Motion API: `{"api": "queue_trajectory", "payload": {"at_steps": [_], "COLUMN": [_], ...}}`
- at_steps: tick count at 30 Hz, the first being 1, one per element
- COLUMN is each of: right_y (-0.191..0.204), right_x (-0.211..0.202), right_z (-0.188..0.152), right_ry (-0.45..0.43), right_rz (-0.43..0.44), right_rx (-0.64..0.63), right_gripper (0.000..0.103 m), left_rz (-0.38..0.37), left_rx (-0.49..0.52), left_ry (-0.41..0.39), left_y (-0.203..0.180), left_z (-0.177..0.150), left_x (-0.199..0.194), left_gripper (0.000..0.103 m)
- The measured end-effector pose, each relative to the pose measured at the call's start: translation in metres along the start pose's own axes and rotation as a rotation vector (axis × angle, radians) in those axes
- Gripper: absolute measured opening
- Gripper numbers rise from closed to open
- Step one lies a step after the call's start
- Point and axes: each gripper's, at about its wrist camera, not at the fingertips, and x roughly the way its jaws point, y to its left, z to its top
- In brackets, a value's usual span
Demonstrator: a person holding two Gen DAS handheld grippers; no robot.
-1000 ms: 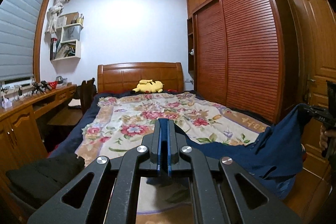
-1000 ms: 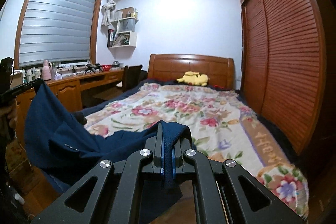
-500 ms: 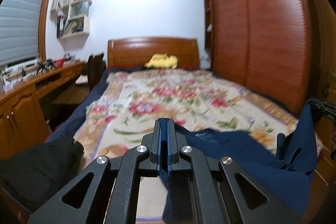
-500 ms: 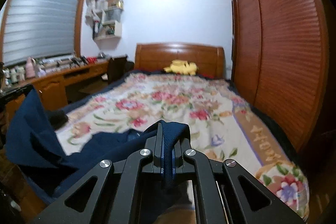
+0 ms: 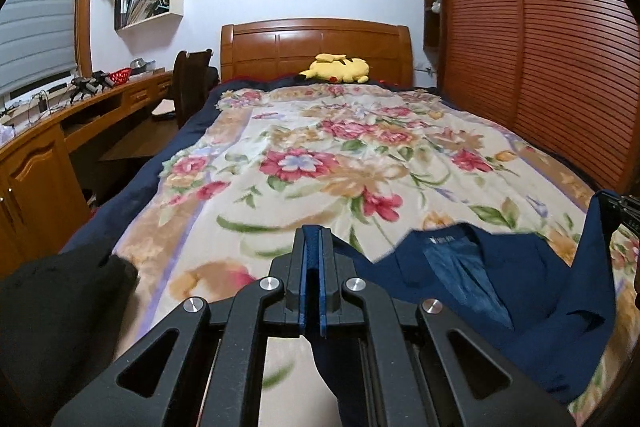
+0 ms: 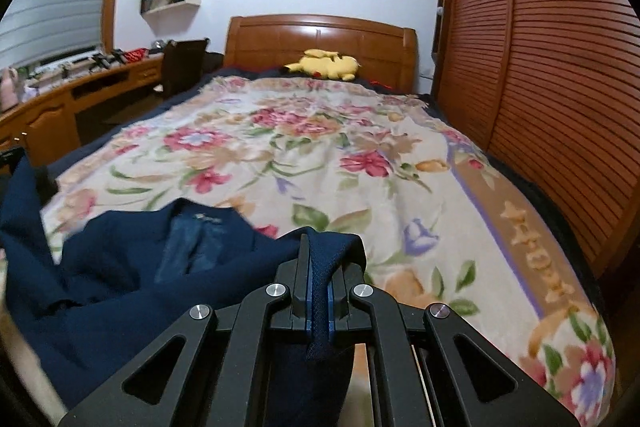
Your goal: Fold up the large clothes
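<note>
The left tool [image 5: 313,267] is sitting closed at the bottom of its own view, its blue pads pressed onto an edge of the navy jacket [image 5: 480,279], with dark cloth trailing down beneath the jaws. The right tool [image 6: 318,287] is likewise clamping a thick fold of the same jacket [image 6: 132,259], which is bunching up over the fingertips and hanging below them. Between the two tools the jacket is draping across the foot of the bed, its collar and shiny lining facing up and its far portion lying on the floral blanket [image 5: 320,163]. At the right edge of the left view, a corner of the garment is rising toward the other tool, which is showing only partly there. A black heap of fabric [image 5: 56,307] is lying just beside the blanket at the lower left. Further off, the blanket is spreading over most of the bed, with dark blue bedding showing along its sides. A yellow plush toy [image 5: 338,69] is resting near the wooden headboard [image 5: 316,43]. A long wooden counter [image 5: 48,131] is running along the left wall with a chair [image 5: 192,83] tucked beside it, and a slatted wardrobe [image 5: 540,47] is lining the right wall.
</note>
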Motion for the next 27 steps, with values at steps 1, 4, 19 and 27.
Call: {"api": "queue_trajectory", "payload": {"at_steps": [1,4,19,27], "right_y": [0.000,-0.005,0.035,0.041], "right_x": [0.010,0.037,0.113,0.069], "right_z": [0.006,0.016,0.005,0.002], "right_ry": [-0.005,-0.021,0.127,0.108], "right_rz": [-0.012,-0.038,-0.042,0.009], "right_rx": [0.002,0.026,-0.055,-0.106], "right_gripper": [0.004,0.004,0.061,0.069], "left_rz": [0.007,0.013,-0.155,-0.193], "left_rx": [0.003,0.009,0.023,0.050], "left_ry": [-0.004,0.001,0.100,0.105], "left_y": [-0.002,-0.007,-0.039,-0.054], "left_z": [0.006,0.019,-0.028,-0.068], "left_x": [0.009,0.036,0.052,0.005], "left_gripper": [0.004,0.004,0.080,0.084]}}
